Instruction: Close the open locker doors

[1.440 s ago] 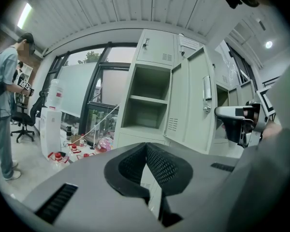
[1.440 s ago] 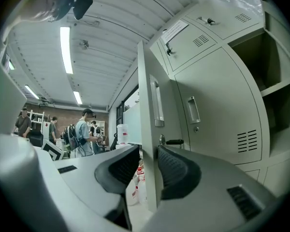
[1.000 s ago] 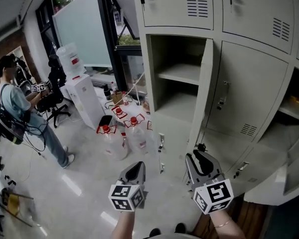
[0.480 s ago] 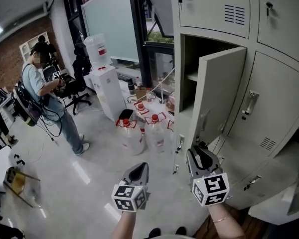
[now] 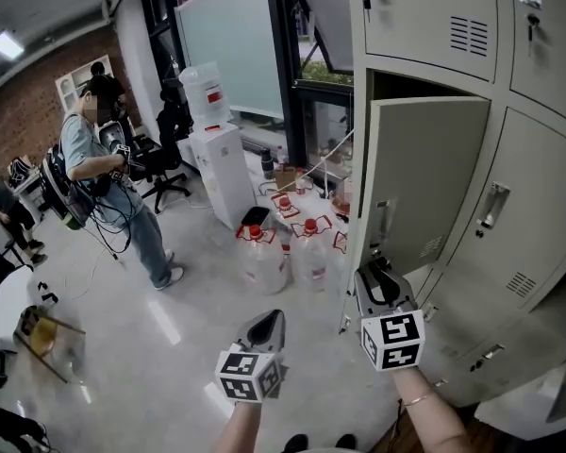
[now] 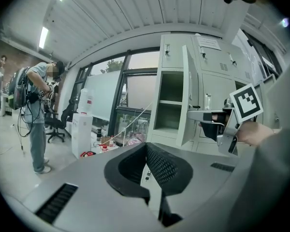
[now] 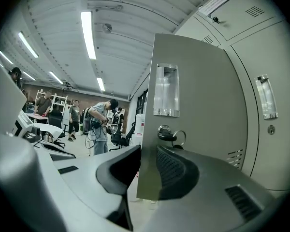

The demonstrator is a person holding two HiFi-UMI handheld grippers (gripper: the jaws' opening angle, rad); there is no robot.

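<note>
The right gripper, its jaws just eased wider astride the lower edge of the half-open pale grey metal locker door at centre right, seems placed to swing it shut, while the left gripper hangs spread and empty at lower centre.

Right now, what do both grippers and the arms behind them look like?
Both look alike. The left gripper and right gripper have grey bodies with slotted vents, black mesh-textured fingers, and a white cube of black square markers at the rear. The forearms show no sleeves. A thin band circles the right wrist.
</note>
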